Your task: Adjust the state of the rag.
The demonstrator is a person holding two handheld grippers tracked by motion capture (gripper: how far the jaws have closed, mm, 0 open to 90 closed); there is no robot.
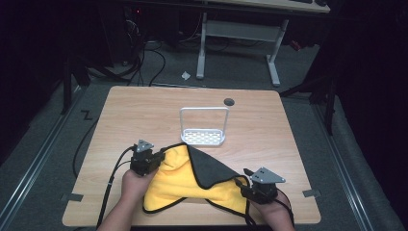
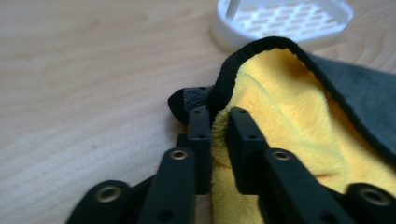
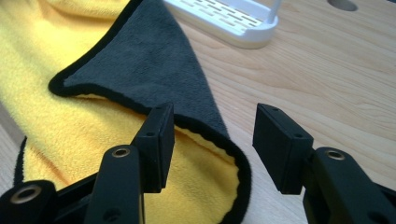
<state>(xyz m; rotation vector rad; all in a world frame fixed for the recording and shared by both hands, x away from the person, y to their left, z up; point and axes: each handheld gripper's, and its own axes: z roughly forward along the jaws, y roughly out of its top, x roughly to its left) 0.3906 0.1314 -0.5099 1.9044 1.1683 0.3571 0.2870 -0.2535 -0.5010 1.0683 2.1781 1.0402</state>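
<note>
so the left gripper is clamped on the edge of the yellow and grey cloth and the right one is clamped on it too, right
Not quite. The left gripper is clamped on the black-trimmed edge of the yellow and grey cloth, but the right gripper is not: the right gripper view shows its jaws standing apart, with the folded cloth edge lying between them unpinched.

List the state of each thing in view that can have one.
Cloth: yellow side up, one grey corner folded over, flat on the table.
Left gripper: fingers shut on the cloth's black-trimmed edge.
Right gripper: fingers open, cloth's folded edge between them.
White rack: upright, bare.
</note>
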